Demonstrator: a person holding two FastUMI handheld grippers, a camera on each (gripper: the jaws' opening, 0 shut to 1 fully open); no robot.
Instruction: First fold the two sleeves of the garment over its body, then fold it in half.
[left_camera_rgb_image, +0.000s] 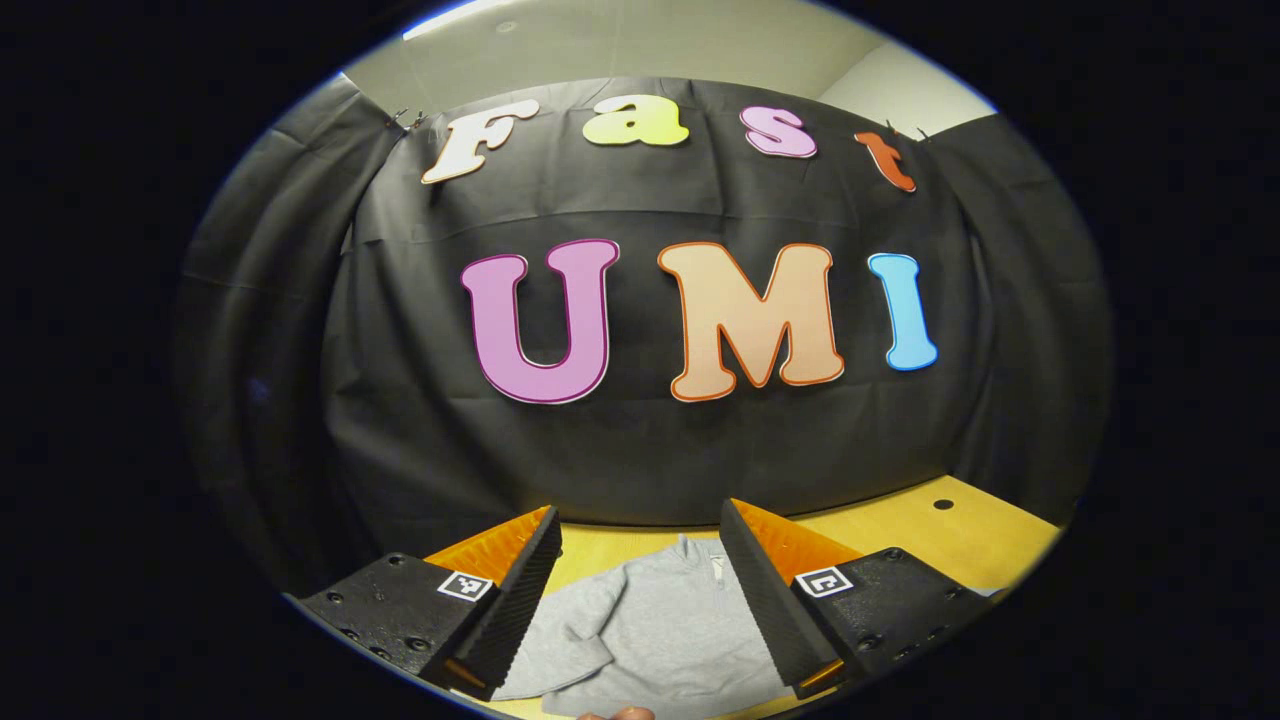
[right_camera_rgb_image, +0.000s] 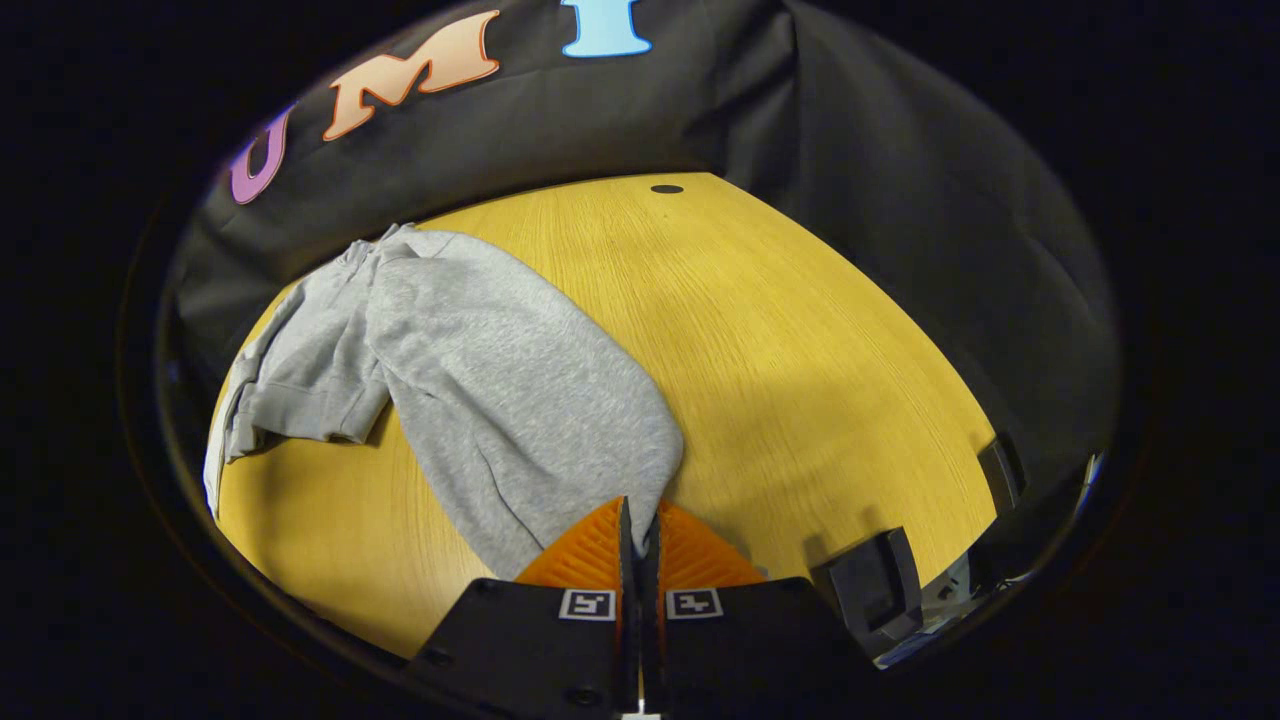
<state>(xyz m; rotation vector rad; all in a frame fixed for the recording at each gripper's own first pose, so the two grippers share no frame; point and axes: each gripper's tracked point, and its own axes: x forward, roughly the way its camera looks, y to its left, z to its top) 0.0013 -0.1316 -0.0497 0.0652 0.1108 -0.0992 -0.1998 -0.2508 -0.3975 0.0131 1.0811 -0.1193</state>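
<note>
Grey fleece garment lies on the yellow wood-grain table, toward the table's left side in the right gripper view, collar end near the black cloth wall. One sleeve is bent across near the left table edge, cuff lying flat. The main grey panel runs diagonally down toward the camera, and its rounded lower edge ends right at the right gripper. The right gripper's orange fingers are pressed together; a bit of grey fabric seems caught at the tips, but the pinch itself is hard to confirm.

Wide bare tabletop sits to the right of the garment, out to the curved far edge with a small dark hole. Black clamp-like fixtures sit at the table's near right edge.

In the left gripper view the left gripper is held high and spread wide, nothing between the fingers. The garment shows below it, collar up, a sleeve bent inward on the left. Table is bare on the right, wall close behind.
</note>
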